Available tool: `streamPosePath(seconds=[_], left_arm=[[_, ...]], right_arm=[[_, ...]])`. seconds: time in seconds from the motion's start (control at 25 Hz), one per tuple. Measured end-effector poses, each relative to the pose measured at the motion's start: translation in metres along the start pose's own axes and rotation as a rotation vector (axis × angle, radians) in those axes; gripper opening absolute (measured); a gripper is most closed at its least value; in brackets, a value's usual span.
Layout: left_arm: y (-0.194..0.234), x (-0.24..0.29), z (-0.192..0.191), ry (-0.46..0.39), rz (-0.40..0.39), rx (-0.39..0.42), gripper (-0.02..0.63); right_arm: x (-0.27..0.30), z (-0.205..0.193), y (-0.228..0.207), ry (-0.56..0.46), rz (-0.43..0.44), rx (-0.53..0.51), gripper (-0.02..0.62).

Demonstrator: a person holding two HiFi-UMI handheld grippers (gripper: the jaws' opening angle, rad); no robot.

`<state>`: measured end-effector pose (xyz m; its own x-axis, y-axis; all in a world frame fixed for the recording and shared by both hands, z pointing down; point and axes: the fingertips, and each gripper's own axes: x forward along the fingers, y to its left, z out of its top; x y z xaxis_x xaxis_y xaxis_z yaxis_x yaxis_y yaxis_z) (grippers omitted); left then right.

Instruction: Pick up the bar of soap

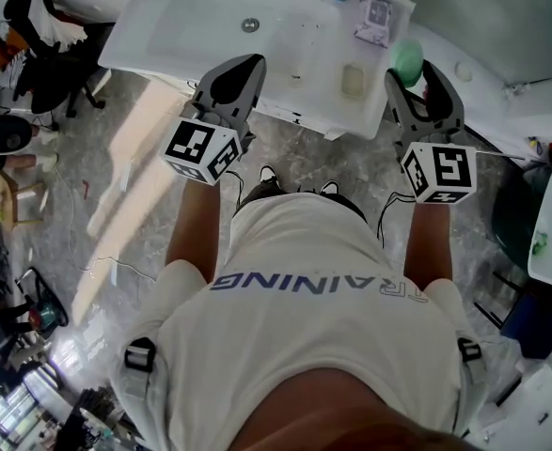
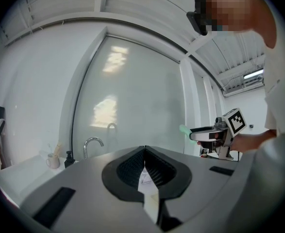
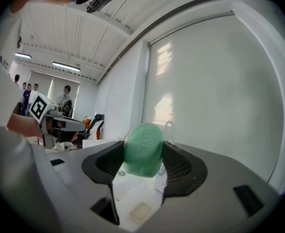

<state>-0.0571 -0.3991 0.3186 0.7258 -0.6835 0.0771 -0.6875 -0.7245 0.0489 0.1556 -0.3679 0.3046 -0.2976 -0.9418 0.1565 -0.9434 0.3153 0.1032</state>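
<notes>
Right claw clamped on green soap, right gripper view alone shows lettering, left claw together

"LUX" on soap, "TRAINING" on shirt

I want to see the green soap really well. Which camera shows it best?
The right gripper view: the soap sits big and centred in the right claw, letters showing. The head view shows only a small green bit. The left gripper view shows just a tiny green tip.
</notes>
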Motion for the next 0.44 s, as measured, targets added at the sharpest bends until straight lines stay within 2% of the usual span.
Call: streamPosePath(seconds=[0.44], left_arm=[[0.0037,0.0005,-0.0028,0.015,-0.012,0.012,0.009]], right_arm=[[0.0019,-0.0018,0.002,0.016,-0.013,0.008,0.253]])
